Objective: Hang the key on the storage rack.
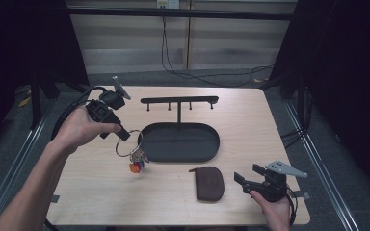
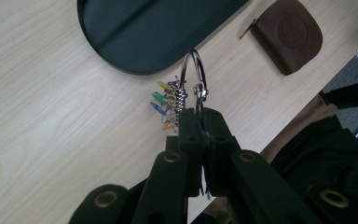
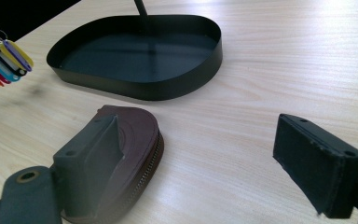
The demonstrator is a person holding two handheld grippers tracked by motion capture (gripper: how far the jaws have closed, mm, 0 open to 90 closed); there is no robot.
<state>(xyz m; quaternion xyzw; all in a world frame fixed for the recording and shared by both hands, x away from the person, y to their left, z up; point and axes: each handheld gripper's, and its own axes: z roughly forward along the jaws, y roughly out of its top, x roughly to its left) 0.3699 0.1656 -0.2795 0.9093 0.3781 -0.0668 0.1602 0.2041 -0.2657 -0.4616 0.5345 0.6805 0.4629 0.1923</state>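
Recording lab or test cell. Indicators: a bare wooden tabletop (image 1: 101, 192) standing alone on grey floor (image 1: 347, 159), black curtains (image 1: 347, 57) on both sides, loose cables (image 1: 183, 72) along the back wall, metal floor rails (image 1: 24, 139).

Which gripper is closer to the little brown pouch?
Right. The right gripper sits open just beside the brown pouch; the left gripper is farther off, holding the key ring.
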